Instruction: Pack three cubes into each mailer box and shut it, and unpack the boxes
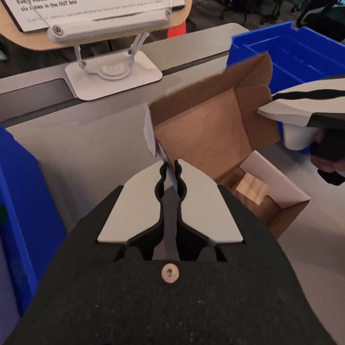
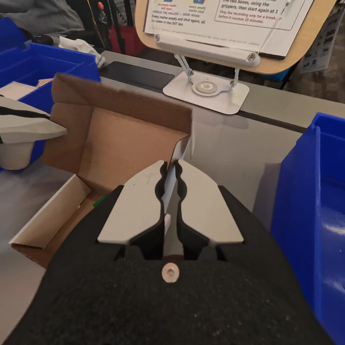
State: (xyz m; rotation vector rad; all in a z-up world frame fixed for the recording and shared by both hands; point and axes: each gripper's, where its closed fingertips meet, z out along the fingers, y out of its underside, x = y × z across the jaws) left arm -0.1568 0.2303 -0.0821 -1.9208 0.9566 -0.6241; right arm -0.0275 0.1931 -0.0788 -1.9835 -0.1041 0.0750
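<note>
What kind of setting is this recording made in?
Most likely a data-collection bench in a lab or workshop: a grey table with blue bins on both sides, an instruction sheet on a stand, and an open cardboard mailer box.

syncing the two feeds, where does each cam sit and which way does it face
Left wrist view: rides the left tool, facing the open mailer box from its left; tool pinches a side flap; right tool shows at the right.
Right wrist view: rides the right tool, facing the box from its right; pinches the opposite flap; left tool shows at the left.
Shared: box, document stand, table.
</note>
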